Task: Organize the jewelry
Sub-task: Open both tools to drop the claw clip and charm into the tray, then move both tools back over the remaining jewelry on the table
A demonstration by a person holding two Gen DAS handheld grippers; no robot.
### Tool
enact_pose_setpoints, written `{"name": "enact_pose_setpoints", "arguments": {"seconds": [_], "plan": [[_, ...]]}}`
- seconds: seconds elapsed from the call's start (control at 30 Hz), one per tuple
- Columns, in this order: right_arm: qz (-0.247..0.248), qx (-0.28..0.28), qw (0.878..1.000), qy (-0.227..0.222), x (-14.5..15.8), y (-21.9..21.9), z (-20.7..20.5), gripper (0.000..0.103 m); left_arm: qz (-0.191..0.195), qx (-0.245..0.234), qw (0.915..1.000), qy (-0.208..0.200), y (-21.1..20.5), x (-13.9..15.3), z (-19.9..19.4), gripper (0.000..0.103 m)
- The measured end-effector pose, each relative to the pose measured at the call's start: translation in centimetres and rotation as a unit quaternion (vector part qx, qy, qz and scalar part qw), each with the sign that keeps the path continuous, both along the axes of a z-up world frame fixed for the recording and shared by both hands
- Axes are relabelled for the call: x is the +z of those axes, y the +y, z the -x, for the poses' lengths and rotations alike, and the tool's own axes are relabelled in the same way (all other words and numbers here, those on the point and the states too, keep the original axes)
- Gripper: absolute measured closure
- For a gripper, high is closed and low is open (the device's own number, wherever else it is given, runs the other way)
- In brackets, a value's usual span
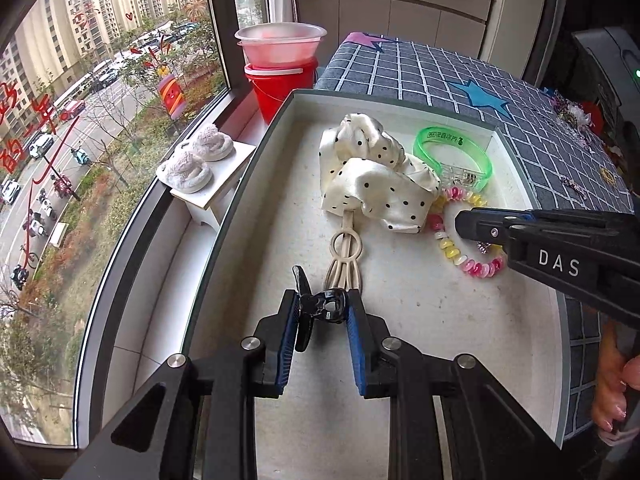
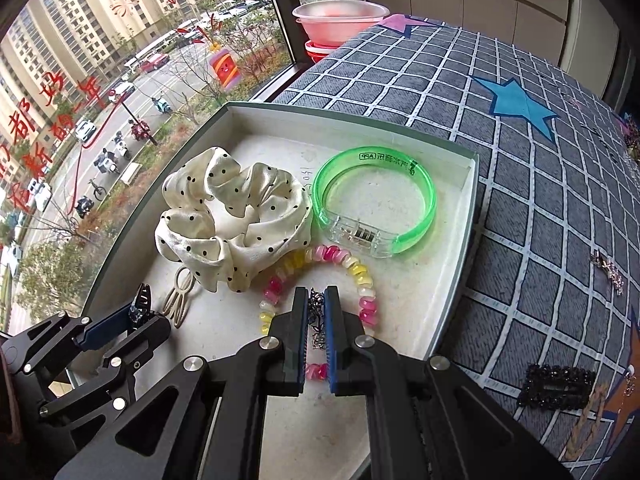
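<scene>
A shallow white box (image 1: pixel 280 128) (image 2: pixel 464 264) holds a polka-dot scrunchie (image 1: pixel 372 176) (image 2: pixel 236 220), a green bangle (image 1: pixel 456 152) (image 2: pixel 376 200), a pink-and-yellow coil hair tie (image 1: pixel 452 248) (image 2: pixel 360 276) and a beige hair clip (image 1: pixel 346 256) (image 2: pixel 180 300). My left gripper (image 1: pixel 322 304) (image 2: pixel 132 320) is shut on a black claw clip (image 1: pixel 320 304) over the box's near left part. My right gripper (image 2: pixel 317 296) (image 1: pixel 460 226) is shut on a small dark chain piece (image 2: pixel 316 320) above the coil hair tie.
The box lies on a grey checked cloth with stars (image 2: pixel 540 160). More jewelry lies on the cloth at the right, including a black beaded buckle (image 2: pixel 556 388) and a small charm (image 2: pixel 608 272). A red bucket with a basin (image 1: pixel 280 68) stands by the window.
</scene>
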State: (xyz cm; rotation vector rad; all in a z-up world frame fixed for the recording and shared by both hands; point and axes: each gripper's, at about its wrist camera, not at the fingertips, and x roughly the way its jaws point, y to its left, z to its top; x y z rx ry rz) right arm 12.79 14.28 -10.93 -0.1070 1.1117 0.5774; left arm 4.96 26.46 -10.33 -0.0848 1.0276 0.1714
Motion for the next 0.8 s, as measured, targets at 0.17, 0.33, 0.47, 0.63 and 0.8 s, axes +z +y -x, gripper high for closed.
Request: {"name": "enact_pose_setpoints", "arguments": {"seconds": [0.17,0.33,0.47,0.63,0.8], "plan": [[-0.011,-0.006,1.000,0.005,0.3,-0.4,-0.2,0.060,-0.004,0.000,1.0000,-0.002,-0.4,0.4,0.2,0.071],[-0.041,-0.010,0.999,0.000,1.7,-1.0,0.0,0.055,-0.006,0.002,1.0000,-0.001,-0.7,0.8,0.2,0.071],[-0.062,-0.027,0.998,-0.009,3.4,-2.4,0.2,0.054,-0.013,0.000,0.9999,-0.005,-1.0,1.4,0.5,0.057],[-0.067,-0.042,0.997,-0.023,4.9,-4.7,0.8,0.053,-0.026,0.002,0.9991,-0.034,-1.6,3.1,1.0,0.011],[-0.069,-0.050,0.996,-0.023,5.5,-6.5,1.7,0.053,-0.031,0.000,0.9987,-0.042,-2.3,4.0,1.5,0.010]]}}
